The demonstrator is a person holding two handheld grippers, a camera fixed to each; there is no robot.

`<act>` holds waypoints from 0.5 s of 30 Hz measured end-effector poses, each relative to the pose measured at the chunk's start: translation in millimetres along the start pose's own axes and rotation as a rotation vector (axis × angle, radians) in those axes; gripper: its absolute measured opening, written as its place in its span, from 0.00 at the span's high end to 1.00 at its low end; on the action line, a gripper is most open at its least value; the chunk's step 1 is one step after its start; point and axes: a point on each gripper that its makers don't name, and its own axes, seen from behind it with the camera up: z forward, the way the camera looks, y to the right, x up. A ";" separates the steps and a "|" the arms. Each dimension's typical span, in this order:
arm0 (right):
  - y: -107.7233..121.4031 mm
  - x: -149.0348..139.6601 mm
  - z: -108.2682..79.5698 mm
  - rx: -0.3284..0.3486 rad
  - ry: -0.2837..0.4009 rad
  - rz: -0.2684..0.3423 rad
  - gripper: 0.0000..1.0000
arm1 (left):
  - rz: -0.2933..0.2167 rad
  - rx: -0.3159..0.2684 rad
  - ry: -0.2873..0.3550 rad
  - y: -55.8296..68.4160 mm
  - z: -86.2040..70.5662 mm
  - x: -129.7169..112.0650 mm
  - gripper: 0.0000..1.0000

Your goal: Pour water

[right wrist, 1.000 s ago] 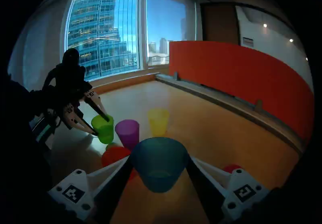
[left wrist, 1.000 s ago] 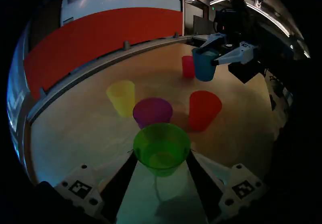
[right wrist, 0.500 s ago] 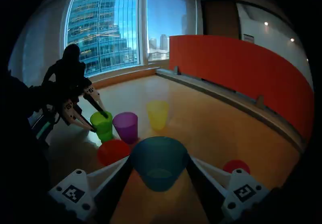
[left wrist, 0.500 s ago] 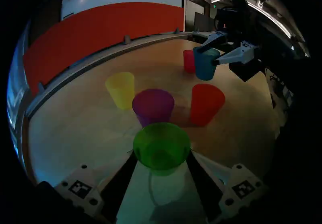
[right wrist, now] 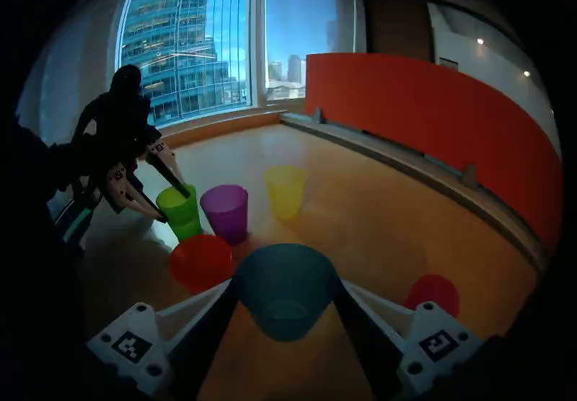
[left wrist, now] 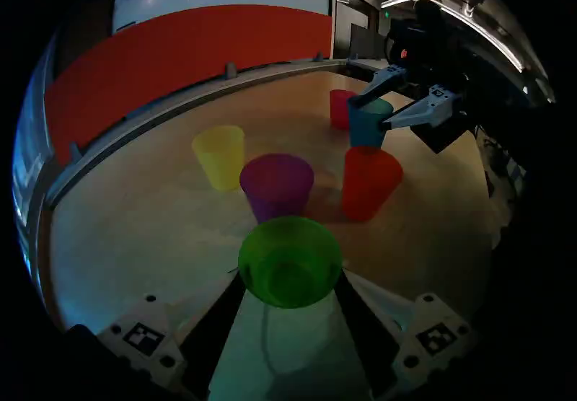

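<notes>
The wooden bench [left wrist: 144, 206] runs wide under both views, and four cups stand upright on it: a yellow cup [left wrist: 219, 156], a purple cup [left wrist: 277, 184], an orange-red cup [left wrist: 369, 181] and, farther off, a small red cup [left wrist: 339, 107].

The left gripper [left wrist: 290, 277] has its fingers [left wrist: 216, 318] closed on a green cup [left wrist: 290, 260], one on each side just under the rim. The cup is upright, its long axis vertical and its mouth open toward the camera. The purple cup stands straight ahead of these fingers and just beside the green one. The orange-red cup lies ahead and to the right.

The right gripper [right wrist: 285, 285] likewise clamps a teal cup [right wrist: 285, 289], also upright. In the right gripper view the orange-red cup is just ahead of it and a little left. In the left gripper view the teal cup sits right behind that cup's rim. So the right hand looks nearer the orange-red cup and the left hand nearer the purple one.

Both held cups are translucent plastic and taper toward the base. I cannot tell whether either holds water, nor whether their bases touch the bench. Any pour would call for tipping a held cup's rim over its nearest neighbour.
</notes>
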 end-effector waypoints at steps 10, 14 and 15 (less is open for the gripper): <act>-1.6 -11.9 4.9 -0.007 -0.021 -0.001 0.06 | 0.027 0.001 -0.014 2.0 -1.2 -4.7 0.06; -1.9 -14.1 6.5 -0.008 -0.025 -0.002 0.06 | 0.029 -0.003 -0.011 3.4 -3.1 -5.1 0.02; -2.0 -14.6 7.0 -0.008 -0.025 -0.002 0.06 | 0.029 -0.004 -0.011 3.8 -3.7 -5.5 0.02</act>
